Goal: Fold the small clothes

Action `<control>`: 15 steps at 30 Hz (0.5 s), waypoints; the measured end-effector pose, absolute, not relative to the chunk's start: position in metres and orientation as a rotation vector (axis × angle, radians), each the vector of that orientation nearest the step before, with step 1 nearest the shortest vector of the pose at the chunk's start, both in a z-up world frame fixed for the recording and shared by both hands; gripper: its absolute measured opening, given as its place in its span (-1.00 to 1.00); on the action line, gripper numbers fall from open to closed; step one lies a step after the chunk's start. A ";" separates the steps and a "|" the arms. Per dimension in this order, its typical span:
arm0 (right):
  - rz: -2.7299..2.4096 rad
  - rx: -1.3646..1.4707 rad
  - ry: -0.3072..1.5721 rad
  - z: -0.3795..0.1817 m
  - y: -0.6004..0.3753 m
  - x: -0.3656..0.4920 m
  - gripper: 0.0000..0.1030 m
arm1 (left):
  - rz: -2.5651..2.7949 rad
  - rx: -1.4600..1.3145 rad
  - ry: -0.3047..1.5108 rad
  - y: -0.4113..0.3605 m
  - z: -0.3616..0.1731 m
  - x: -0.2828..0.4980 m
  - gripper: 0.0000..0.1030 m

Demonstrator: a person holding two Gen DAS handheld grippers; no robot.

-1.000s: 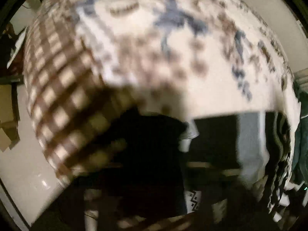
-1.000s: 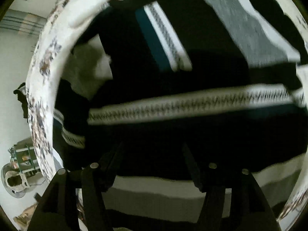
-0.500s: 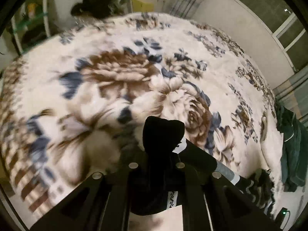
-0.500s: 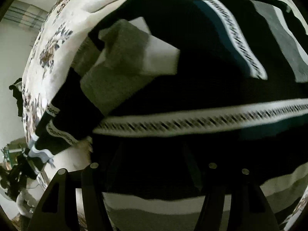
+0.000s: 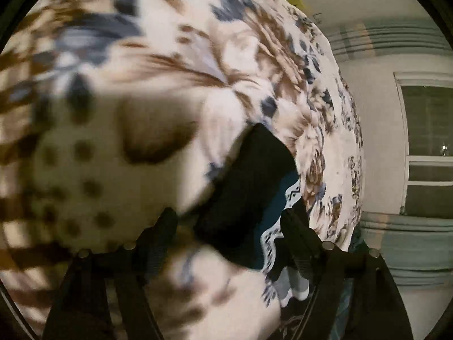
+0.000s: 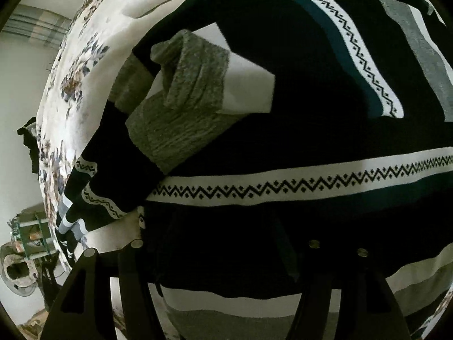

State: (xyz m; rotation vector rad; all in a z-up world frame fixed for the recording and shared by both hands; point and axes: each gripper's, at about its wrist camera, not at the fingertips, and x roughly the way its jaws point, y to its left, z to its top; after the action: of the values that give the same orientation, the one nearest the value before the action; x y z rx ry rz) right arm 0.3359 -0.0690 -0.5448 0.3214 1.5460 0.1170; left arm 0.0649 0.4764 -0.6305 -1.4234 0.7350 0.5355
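The sweater (image 6: 311, 107) is lying spread across the flowered blanket (image 6: 76, 65), dark with white zigzag bands, a teal stripe and grey panels. 1 sleeve (image 6: 181, 96) is already lying doubled over the body, its grey ribbed cuff resting on a white block near the sweater's left edge in the right wrist view, which suggests the person is narrowing the garment before folding it shorter.

The left gripper (image 5: 229, 226) is pointing down at a slant over the blanket (image 5: 119, 119), and its jaws have just been opening: the 2 fingers are standing wide apart. A dark end of the sweater (image 5: 249, 187), edged with teal and a white zigzag band, is lying between them, but the fingers do not appear to be pressing on it, so it looks released onto the blanket rather than carried. The view is blurred, so whether the cloth is brushing 1 finger cannot be told.

The right gripper (image 6: 223, 226) is hovering almost straight down over the lower body of the sweater, just below the long white zigzag band. Its fingers are spread fairly wide, with dark cloth lying under and between them; no pinch is visible. That placement probably serves either to hold the body flat or to ready a grasp for the next fold.
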 end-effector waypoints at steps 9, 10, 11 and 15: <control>-0.081 0.136 1.485 -0.523 -0.097 0.335 0.59 | 0.591 -0.978 0.800 0.461 -0.569 0.133 -0.87; -0.097 0.127 1.467 -0.518 -0.105 0.336 0.59 | 0.586 -0.950 0.798 0.458 -0.560 0.138 -0.87; -0.105 0.127 1.452 -0.514 -0.112 0.337 0.59 | 0.573 -0.907 0.794 0.452 -0.545 0.145 -0.87; -0.126 0.195 1.425 -0.506 -0.146 0.344 0.59 | 0.446 -0.732 0.776 0.407 -0.480 0.192 -0.87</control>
State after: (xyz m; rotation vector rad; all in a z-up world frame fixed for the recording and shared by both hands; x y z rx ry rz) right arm 0.3437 -0.1460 -0.5060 0.1951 1.4252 -0.1262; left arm 0.1918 0.4074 -0.4801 -0.7319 0.7762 0.4458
